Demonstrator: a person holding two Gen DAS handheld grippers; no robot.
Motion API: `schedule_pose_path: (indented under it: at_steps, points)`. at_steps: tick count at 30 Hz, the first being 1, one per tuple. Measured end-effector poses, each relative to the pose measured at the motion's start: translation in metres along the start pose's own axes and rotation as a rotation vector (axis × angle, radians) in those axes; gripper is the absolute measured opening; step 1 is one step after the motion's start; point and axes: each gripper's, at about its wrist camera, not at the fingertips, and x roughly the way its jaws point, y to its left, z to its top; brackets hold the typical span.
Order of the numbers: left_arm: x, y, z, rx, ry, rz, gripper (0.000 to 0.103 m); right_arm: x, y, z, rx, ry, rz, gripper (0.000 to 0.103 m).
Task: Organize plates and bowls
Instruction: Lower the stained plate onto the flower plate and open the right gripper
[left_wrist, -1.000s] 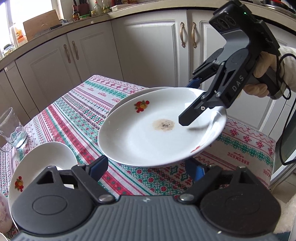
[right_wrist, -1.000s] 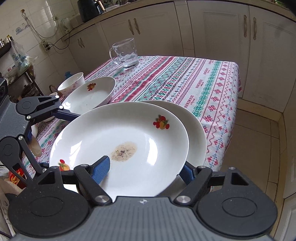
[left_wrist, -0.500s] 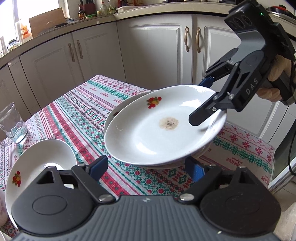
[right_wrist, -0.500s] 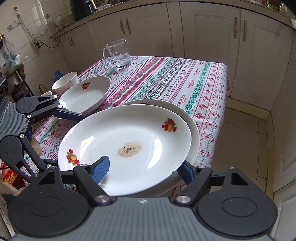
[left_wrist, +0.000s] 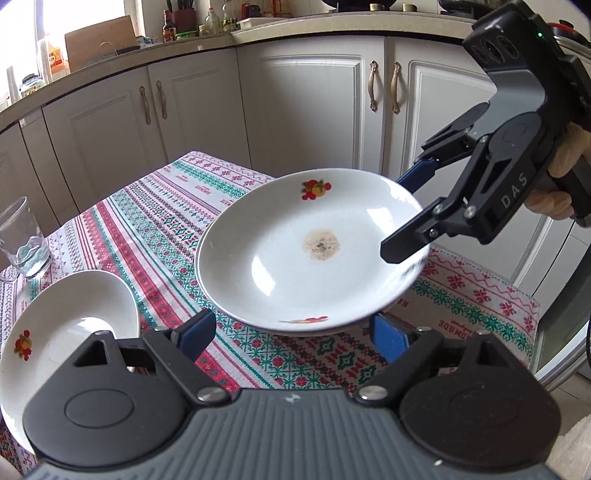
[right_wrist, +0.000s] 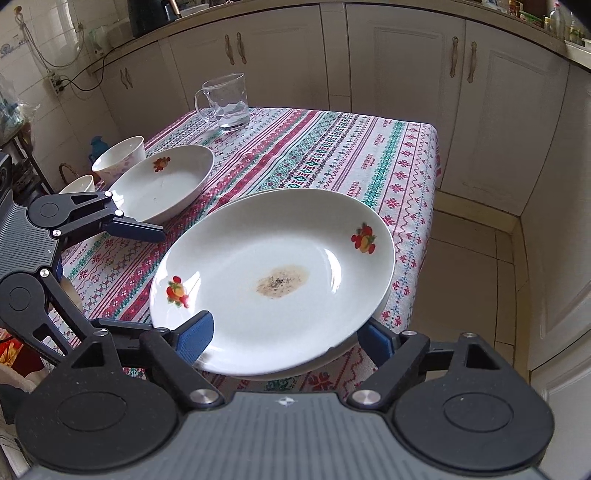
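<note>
The stained plate (right_wrist: 273, 280) — earlier held tilted above the lower plate (right_wrist: 384, 306) by the right gripper (right_wrist: 284, 338) — now sits nested on it, covering it almost fully; the jaws now stand spread either side of the rim.

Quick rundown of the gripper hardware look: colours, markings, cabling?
Both are black linkage grippers with blue finger pads and ribbed grey bodies. The right gripper has white "DAS" lettering, a green LED, a black cable and a light-gloved hand. The left gripper matches.

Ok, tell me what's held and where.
Left gripper: nothing. Right gripper brackets the stained plate at its near rim, one finger over, one under; whether it grips cannot be told.
</note>
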Motion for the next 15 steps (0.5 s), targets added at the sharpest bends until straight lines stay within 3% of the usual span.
schedule_pose_path:
  at_steps: [7,15]
  points:
    - [-0.02,-0.004,-0.002,-0.027,-0.048,0.021,0.09,0.0,0.005,-0.009,0.003,0.01,-0.024,0.095]
    - [-0.056,-0.01,-0.004,-0.009,-0.078,0.092,0.09,-0.02,0.039,-0.011,-0.049,-0.083,-0.048,0.103]
